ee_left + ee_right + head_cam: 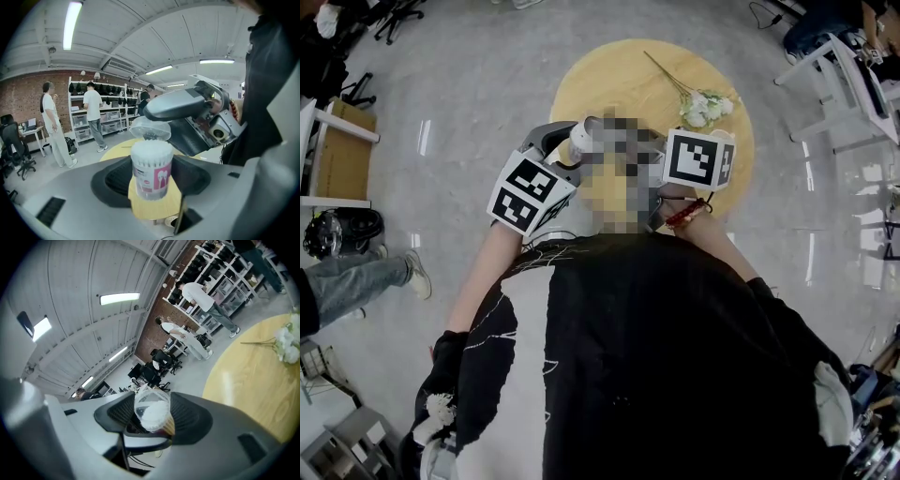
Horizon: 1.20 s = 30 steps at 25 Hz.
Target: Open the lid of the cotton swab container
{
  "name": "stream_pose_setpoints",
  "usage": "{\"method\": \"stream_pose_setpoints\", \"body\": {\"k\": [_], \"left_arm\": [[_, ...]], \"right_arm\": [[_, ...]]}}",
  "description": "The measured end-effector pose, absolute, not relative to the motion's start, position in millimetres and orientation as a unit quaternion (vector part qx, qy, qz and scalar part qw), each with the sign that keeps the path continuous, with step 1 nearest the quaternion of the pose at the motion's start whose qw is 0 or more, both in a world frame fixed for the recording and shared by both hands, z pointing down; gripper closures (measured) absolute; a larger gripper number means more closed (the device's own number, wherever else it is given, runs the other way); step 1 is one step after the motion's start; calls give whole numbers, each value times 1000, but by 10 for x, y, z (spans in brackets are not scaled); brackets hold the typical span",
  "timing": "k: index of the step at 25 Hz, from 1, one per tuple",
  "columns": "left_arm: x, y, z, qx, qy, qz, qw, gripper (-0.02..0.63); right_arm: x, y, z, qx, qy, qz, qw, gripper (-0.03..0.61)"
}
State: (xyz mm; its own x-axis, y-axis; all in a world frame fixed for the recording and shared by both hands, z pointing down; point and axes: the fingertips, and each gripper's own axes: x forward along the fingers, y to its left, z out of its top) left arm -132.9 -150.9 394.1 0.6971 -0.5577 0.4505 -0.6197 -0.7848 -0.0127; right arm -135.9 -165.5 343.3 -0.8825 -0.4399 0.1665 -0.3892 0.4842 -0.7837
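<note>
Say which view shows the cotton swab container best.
The left gripper view: the cotton swab container, label visible, sits gripped in the left tool. The right gripper view shows only swab tops through the clear lid; the head view hides it.

My top (pixel 656 356) is black, with a white panel and thin white line drawing on its left side. A red beaded band (pixel 686 214) circles my right wrist. My left gripper (pixel 152 180) and right gripper (pixel 152 416) have smooth grey shells and dark textured pads (pixel 112 180). Each carries a white cube printed with black square markers: left cube (pixel 530 192), right cube (pixel 698 159).
</note>
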Motion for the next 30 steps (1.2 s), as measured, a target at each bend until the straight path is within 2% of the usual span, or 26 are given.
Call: {"method": "stream_pose_setpoints", "body": {"k": [9,14,20,30], "left_arm": [[-733,-1500,3726,924,-312,203,85,350],[-727,-1503,3793,931,-301,181,103,350],[-760,-1496,3757,933,-300,175,92,351],[-785,-1500,3771,927,-328,158,93,351]], "right_arm": [[-744,-1701,3168,-210,832,-503,103,337],[-717,-1716,3233,-207,823,-515,122,337],[-724,-1711,3201,-187,815,-527,152,335],[-778,-1697,3200,-167,836,-507,131,333]]}}
